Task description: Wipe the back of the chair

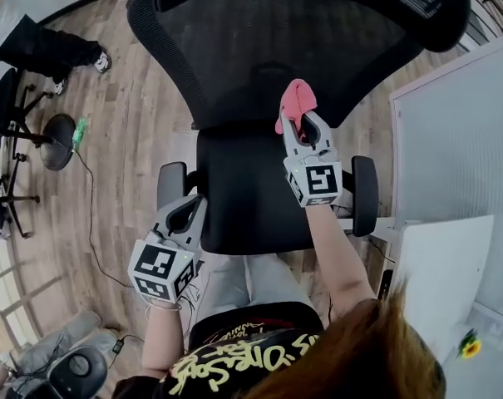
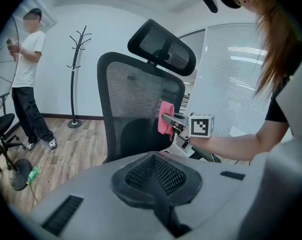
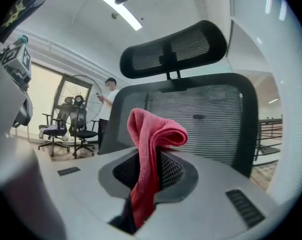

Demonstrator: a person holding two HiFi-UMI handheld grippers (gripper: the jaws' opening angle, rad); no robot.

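Note:
The black mesh office chair's backrest point(image 1: 293, 48) rises past its seat point(image 1: 251, 198), with the headrest point(image 2: 163, 46) on top. My right gripper point(image 1: 299, 121) is shut on a pink cloth point(image 1: 297, 100), held up in front of the lower backrest; I cannot tell if they touch. In the right gripper view the cloth point(image 3: 150, 149) drapes out of the jaws, with the mesh backrest point(image 3: 205, 119) behind it. My left gripper point(image 1: 187, 212) hangs low by the left armrest point(image 1: 171, 183), shut and holding nothing. The left gripper view shows the cloth point(image 2: 165, 118) against the backrest point(image 2: 133, 99).
A person point(image 2: 25, 79) stands at the far left beside a coat stand point(image 2: 77, 79). Other office chairs point(image 3: 66, 129) and a fan stand behind. A white partition point(image 1: 463, 131) and desk corner close in the right side. A cable point(image 1: 91, 223) runs across the wood floor.

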